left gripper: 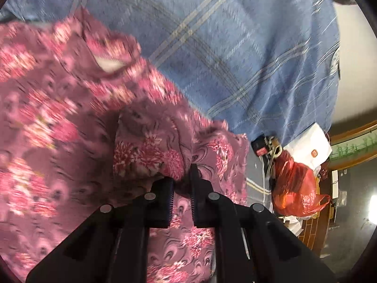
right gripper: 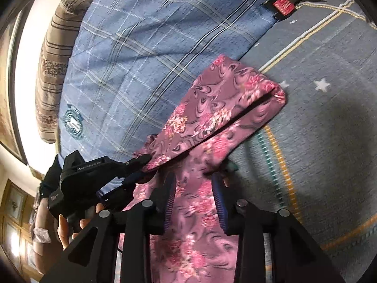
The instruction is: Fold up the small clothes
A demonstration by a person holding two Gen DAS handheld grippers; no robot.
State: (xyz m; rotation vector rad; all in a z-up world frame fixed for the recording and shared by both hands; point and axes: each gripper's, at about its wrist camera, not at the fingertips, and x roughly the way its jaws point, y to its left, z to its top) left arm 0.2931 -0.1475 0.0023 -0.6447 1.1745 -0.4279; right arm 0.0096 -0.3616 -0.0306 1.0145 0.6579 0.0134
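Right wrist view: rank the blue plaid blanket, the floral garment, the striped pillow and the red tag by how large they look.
1. blue plaid blanket
2. floral garment, though nearness to the camera enlarges it
3. striped pillow, far off at the fisheye edge, so unsure
4. red tag

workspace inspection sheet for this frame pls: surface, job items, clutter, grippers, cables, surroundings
Surface: bed with a blue plaid sheet next to a grey star-print blanket.
Job's things: one pink floral garment, partly folded over, lying across both covers.
Clutter: red plastic bag, white box and a black-and-red tagged item at the bed's edge.
Grippers: left gripper is shut on a bunched fold of the garment; right gripper is open, with garment between its fingers.
Cables: thin white cord beside the red bag.
Surroundings: striped brown pillow, wooden cabinet, bright lamp glare.
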